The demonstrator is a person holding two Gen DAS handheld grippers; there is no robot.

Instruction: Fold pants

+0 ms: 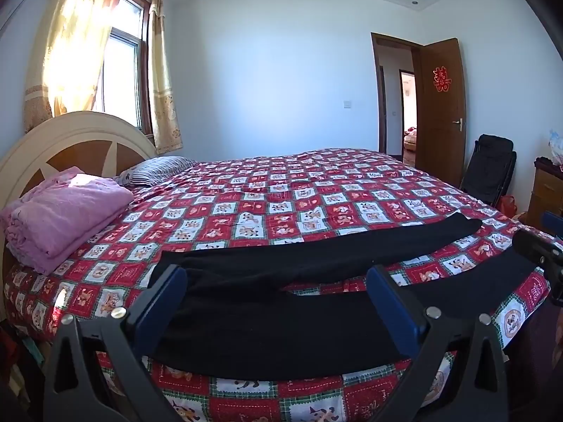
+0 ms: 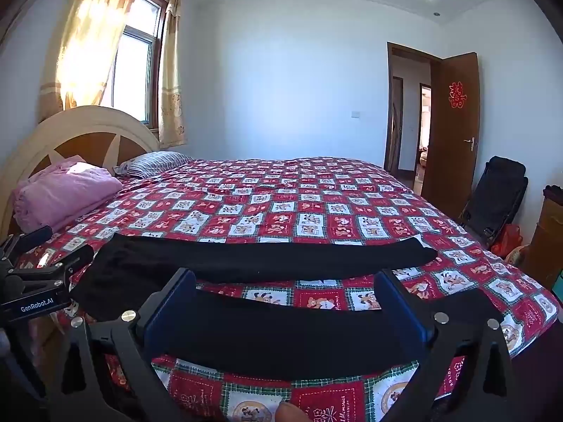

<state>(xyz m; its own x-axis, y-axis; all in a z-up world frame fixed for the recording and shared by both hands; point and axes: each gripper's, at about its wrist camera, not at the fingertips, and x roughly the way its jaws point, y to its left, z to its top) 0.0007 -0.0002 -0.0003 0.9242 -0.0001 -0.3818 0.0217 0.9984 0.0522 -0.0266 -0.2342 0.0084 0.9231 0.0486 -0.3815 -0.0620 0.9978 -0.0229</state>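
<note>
Bed (image 1: 316, 190): red checked cover, pink blanket (image 1: 67, 211) near headboard
Pants (image 1: 281, 316): black, flat, legs apart
Left tool (image 1: 278, 302): spread, empty
Right tool (image 2: 285, 306): spread, empty

The bed (image 1: 267, 190) carries a red-and-white checked cover printed with cartoon figures and has a cream and brown headboard (image 1: 67, 140) at the left. Black pants (image 1: 281, 302) lie flat along the near edge, waist to the left, both legs extending right and spread apart. A folded pink blanket (image 1: 67, 211) rests near the headboard. A striped pillow (image 1: 158, 170) lies just beyond it, beside the headboard.
</note>
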